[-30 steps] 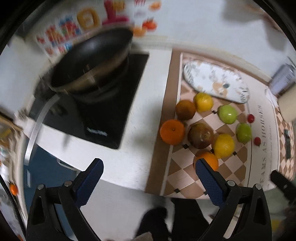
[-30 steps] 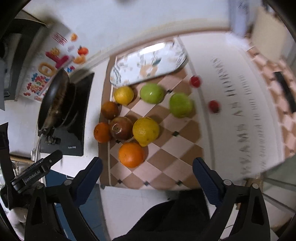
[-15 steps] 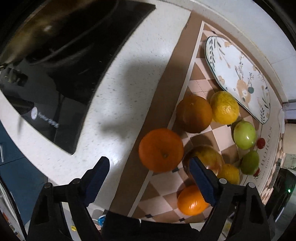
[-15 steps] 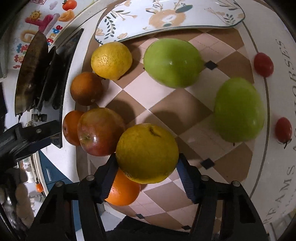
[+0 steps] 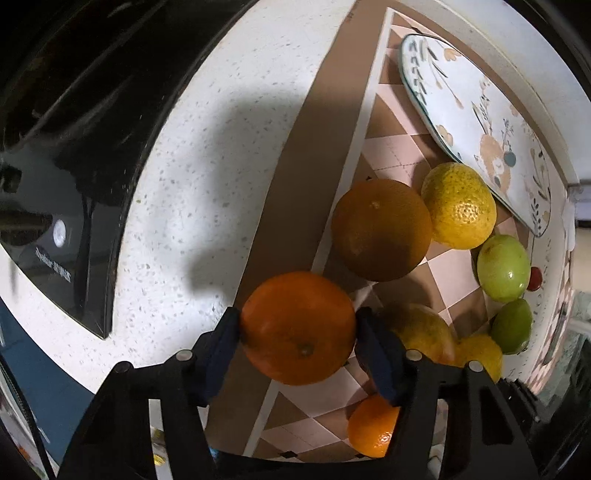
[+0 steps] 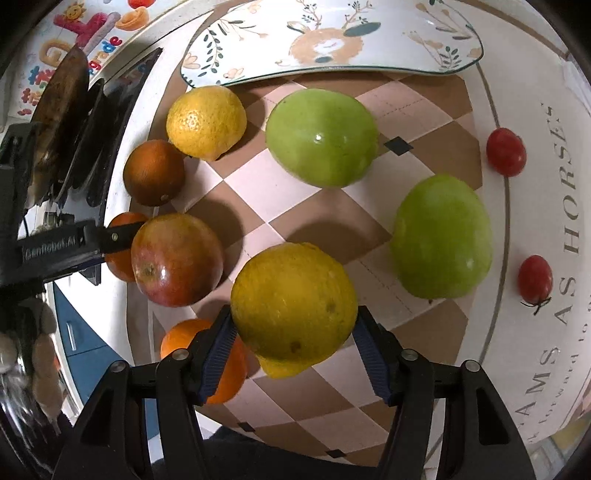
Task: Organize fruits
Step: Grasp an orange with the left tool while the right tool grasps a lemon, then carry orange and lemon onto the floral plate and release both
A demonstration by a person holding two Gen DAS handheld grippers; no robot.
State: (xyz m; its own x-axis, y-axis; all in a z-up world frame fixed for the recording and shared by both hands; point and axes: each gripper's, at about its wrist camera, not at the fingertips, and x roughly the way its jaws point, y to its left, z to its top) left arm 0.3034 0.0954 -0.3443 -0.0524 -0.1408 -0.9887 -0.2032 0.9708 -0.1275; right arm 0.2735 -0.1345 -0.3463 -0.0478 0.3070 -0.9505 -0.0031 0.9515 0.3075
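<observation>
My left gripper [image 5: 297, 332] is shut on a bright orange [image 5: 299, 326] at the left edge of the checked mat [image 5: 391, 155]. My right gripper [image 6: 293, 332] is shut on a large yellow lemon [image 6: 293, 304]. Around it lie a red apple [image 6: 177, 260], a dark orange [image 6: 153, 171], a yellow citrus [image 6: 207, 122], two green apples [image 6: 321, 136] [image 6: 441, 236], another orange [image 6: 181, 339] and two cherry tomatoes [image 6: 505, 151] [image 6: 534, 278]. A patterned oval plate [image 6: 332, 40] lies at the back of the mat. The left gripper shows at the left of the right wrist view [image 6: 107, 238].
A black induction hob [image 5: 66, 155] with a dark pan [image 6: 59, 107] stands on the white speckled counter [image 5: 207, 177] left of the mat. The counter's front edge runs close below both grippers. Coloured stickers [image 6: 85, 33] are on the back wall.
Both grippers have come down and forward to the fruit. The left jaws closed on the bright orange, the right jaws closed on the lemon.
</observation>
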